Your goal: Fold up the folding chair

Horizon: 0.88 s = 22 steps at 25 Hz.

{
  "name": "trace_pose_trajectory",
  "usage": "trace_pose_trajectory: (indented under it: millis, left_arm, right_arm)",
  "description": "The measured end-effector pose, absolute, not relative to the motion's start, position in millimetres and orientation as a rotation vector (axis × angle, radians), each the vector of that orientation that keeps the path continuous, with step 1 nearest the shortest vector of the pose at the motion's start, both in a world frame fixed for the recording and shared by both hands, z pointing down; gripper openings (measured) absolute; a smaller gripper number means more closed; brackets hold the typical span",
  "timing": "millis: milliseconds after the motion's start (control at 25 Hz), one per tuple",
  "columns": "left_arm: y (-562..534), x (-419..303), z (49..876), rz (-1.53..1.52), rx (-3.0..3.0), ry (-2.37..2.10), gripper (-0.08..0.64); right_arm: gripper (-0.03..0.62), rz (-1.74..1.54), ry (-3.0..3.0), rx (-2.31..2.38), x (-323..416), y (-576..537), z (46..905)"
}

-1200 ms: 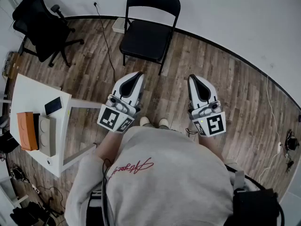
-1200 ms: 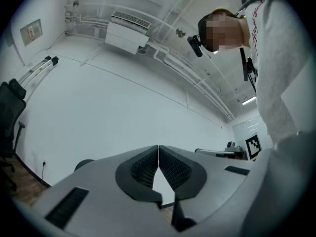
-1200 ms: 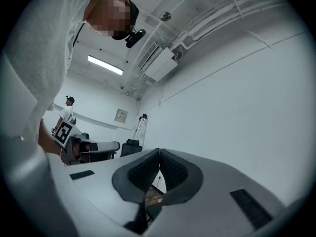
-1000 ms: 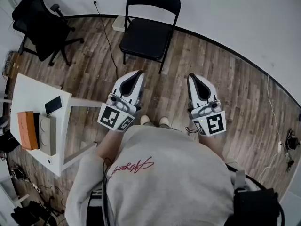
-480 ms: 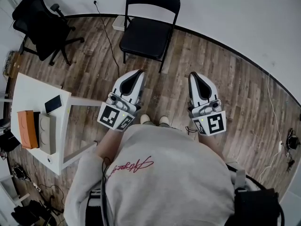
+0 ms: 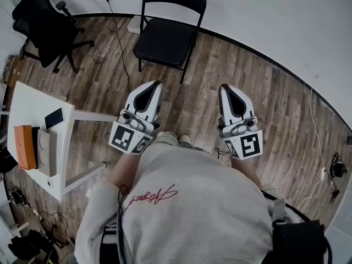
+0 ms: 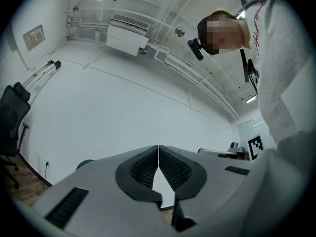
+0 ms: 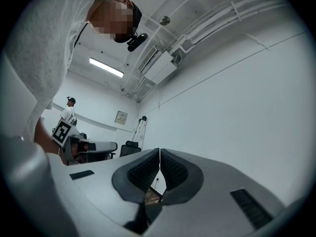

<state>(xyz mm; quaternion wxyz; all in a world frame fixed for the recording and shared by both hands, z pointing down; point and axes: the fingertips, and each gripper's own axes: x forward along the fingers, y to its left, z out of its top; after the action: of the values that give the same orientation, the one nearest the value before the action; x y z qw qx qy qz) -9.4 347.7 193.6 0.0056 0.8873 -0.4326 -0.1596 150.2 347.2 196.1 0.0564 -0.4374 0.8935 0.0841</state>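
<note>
A black folding chair stands unfolded against the white wall at the top of the head view, its seat facing me. My left gripper is held over the wooden floor, short of the chair's front legs, and is shut with nothing in it. My right gripper is level with it to the right, also shut and holding nothing. In the left gripper view the left gripper shows its pads pressed together. The right gripper looks the same in its own view. Both gripper views tilt up at the wall and ceiling.
A black office chair stands at the upper left. A white table at the left carries a phone and an orange box. A cable runs across the floor left of the folding chair. More cables lie at the right.
The chair and floor have shifted slightly left and down in the head view, and both grippers sit a little closer to the chair. Both stay shut.
</note>
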Motion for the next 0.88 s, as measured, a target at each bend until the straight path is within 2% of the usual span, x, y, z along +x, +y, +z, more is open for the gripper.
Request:
trace_pose_trajectory:
  millis: [400, 880]
  left_arm:
    - [309.3, -8.0, 223.1, -0.379, 2.716, -1.432, 0.018]
    - [122.1, -37.7, 238.1, -0.332, 2.718, -1.373, 0.018]
  right_arm:
    - [0.017, 0.26, 2.753, -1.335, 158.2, 311.3, 213.3]
    - [0.017, 0.29, 2.716, -1.397, 114.4, 123.9, 218.9]
